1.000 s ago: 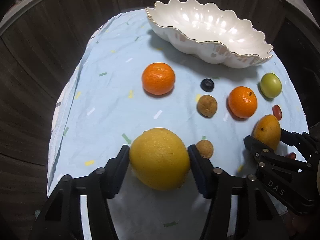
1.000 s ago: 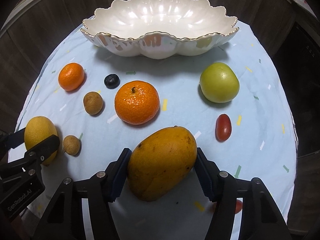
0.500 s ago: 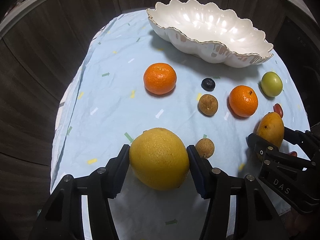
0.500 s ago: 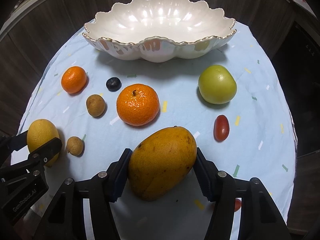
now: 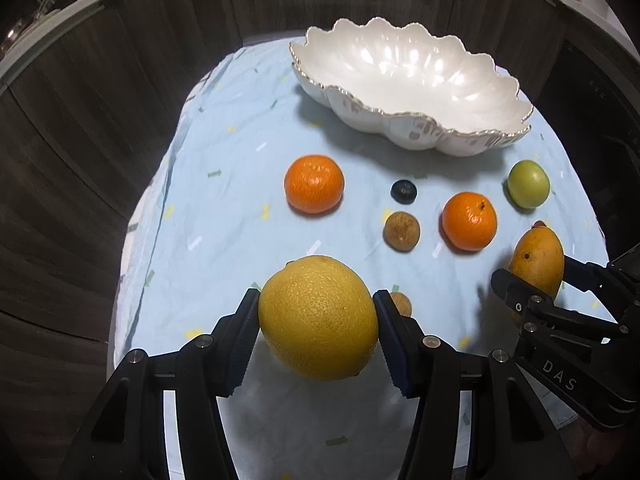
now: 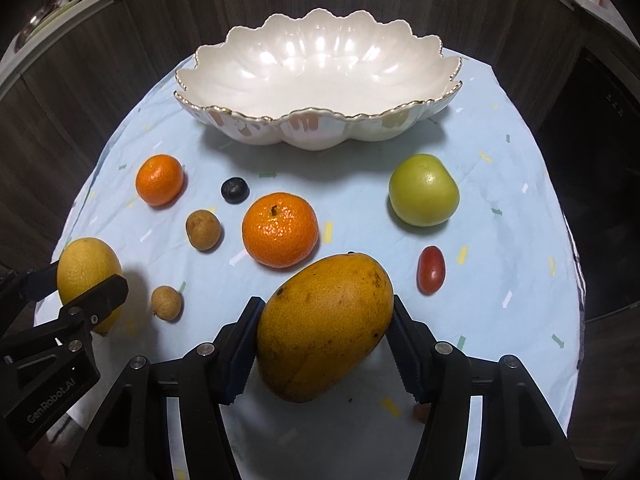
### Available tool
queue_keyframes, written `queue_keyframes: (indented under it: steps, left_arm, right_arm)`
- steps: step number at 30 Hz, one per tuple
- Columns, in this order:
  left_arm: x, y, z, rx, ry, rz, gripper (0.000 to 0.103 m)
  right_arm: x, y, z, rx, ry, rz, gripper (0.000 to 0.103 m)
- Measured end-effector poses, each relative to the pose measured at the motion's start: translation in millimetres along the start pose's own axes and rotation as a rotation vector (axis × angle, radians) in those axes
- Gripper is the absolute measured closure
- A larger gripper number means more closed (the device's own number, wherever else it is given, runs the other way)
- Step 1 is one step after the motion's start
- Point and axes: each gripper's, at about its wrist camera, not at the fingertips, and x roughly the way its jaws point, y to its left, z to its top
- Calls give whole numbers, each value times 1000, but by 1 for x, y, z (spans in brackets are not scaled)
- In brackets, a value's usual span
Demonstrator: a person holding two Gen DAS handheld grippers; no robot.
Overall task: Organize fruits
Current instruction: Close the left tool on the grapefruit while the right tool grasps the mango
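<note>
A large yellow citrus fruit (image 5: 318,318) is clamped between the pads of my left gripper (image 5: 318,312), a little above the light blue cloth (image 5: 224,208). My right gripper (image 6: 326,316) is shut on an orange-yellow mango (image 6: 324,326), also just off the cloth. Each view shows the other gripper at its side: the right gripper (image 5: 536,276) with the mango (image 5: 538,260), the left gripper (image 6: 80,284) with the citrus fruit (image 6: 86,264). A white scalloped bowl (image 6: 320,114) with a gold rim stands empty at the far side.
On the cloth between grippers and bowl lie two mandarins (image 6: 280,236) (image 6: 160,180), a blueberry (image 6: 235,190), two brown longans (image 6: 203,229) (image 6: 166,303), a green fruit (image 6: 424,190) and a red cherry tomato (image 6: 431,270). Dark wood panels surround the table.
Both grippers have risen slightly with their fruit. The citrus fruit now hides part of the near longan, and shadows show beside both fruits.
</note>
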Motion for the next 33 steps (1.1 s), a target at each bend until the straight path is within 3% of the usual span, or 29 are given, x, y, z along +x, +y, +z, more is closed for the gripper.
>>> queue_keyframes:
  steps: [33]
  left_arm:
    - [-39,-20,68,49,-117,-22,48]
  right_arm:
    - [-41,-29,64,50,-142,-29,42]
